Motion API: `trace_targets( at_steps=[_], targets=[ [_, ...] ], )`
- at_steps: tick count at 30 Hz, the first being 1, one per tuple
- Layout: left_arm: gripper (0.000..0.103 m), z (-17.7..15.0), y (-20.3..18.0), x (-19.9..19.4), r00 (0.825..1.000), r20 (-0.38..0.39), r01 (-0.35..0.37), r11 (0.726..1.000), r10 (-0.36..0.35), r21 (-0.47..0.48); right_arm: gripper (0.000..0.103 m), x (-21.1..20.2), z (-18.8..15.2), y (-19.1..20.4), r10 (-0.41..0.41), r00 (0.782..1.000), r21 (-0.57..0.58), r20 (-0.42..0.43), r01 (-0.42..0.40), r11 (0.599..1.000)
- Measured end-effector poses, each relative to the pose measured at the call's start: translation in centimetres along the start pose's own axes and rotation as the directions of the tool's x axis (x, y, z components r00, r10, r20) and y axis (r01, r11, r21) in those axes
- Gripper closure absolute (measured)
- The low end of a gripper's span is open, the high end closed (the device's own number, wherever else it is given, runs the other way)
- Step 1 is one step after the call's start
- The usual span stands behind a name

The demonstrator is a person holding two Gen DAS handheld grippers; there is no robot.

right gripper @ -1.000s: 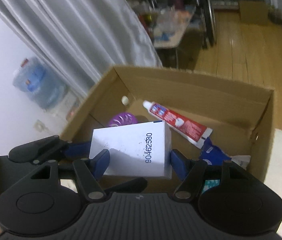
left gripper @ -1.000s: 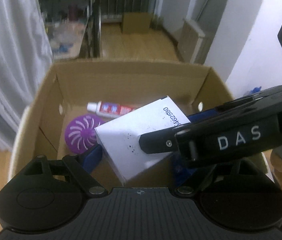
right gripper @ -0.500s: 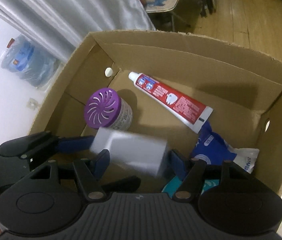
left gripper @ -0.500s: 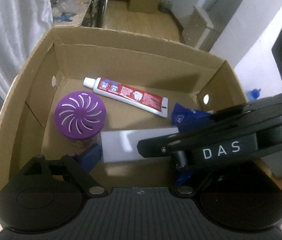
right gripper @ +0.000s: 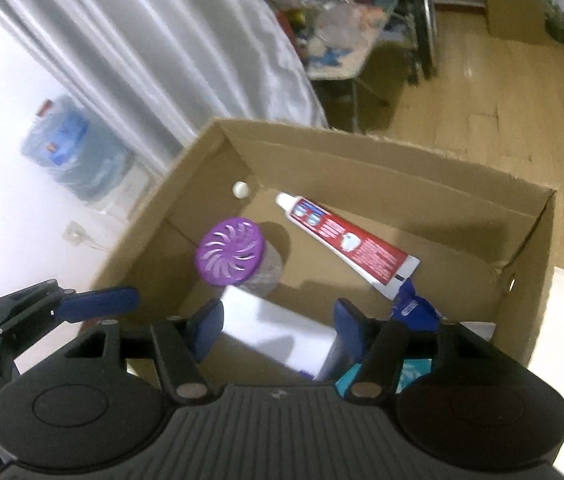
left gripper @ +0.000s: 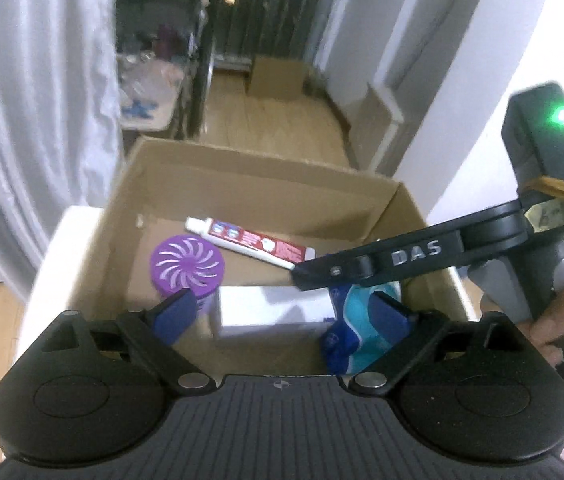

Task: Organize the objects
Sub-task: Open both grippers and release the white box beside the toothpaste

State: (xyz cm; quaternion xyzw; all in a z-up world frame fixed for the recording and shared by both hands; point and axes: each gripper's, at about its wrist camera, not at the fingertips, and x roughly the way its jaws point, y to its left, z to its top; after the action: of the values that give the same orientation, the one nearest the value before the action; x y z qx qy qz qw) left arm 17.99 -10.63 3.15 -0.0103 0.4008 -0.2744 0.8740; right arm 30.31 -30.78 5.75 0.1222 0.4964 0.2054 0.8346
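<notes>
White box [left gripper: 274, 312] now lies flat in my cardboard box [left gripper: 250, 184], dropped beside purple can [left gripper: 188, 266] | left gripper [left gripper: 282, 312] fingers spreading, empty | right gripper [right gripper: 278, 328] fingers closing, straddling it, not pinching.

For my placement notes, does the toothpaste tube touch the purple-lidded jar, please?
Apart. The right wrist view shows box floor between toothpaste tube and purple-lidded jar.

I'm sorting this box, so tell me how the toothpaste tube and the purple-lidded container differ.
The toothpaste tube lies flat on the floor of the cardboard box; the purple-lidded container stands upright. The tube is long, slim, red and white; the container is short and round, with a slotted swirl lid. Both sit inside the box, untouched by either tool.
</notes>
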Motion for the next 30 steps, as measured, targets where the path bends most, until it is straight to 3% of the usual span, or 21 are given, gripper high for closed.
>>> trace_targets(
  at_steps=[7,12,21,30],
  targets=[
    [0.011,-3.8,1.3,-6.3,0.992,0.127,-0.006,0.996,0.016,-0.086,0.053,1.6,-1.2,0.7,0.087,0.991,0.01,-0.104,-0.087,0.996],
    [0.011,-7.0,2.4,-8.4,0.989,0.131,-0.05,0.99,0.068,-0.135,0.055,4.4,-1.3,0.3,0.067,0.982,0.053,-0.175,-0.059,0.997],
    [0.011,-9.6,5.8,-10.0,0.986,0.11,-0.093,0.963,0.125,-0.253,0.055,4.3,0.8,-1.4,-0.027,0.998,0.113,-0.056,0.033,0.993],
    [0.011,-9.8,5.9,-10.2,0.984,0.124,-0.094,0.965,0.127,-0.244,0.055,4.6,2.5,0.2,-0.042,0.999,0.085,0.03,0.04,0.996]
  ],
)
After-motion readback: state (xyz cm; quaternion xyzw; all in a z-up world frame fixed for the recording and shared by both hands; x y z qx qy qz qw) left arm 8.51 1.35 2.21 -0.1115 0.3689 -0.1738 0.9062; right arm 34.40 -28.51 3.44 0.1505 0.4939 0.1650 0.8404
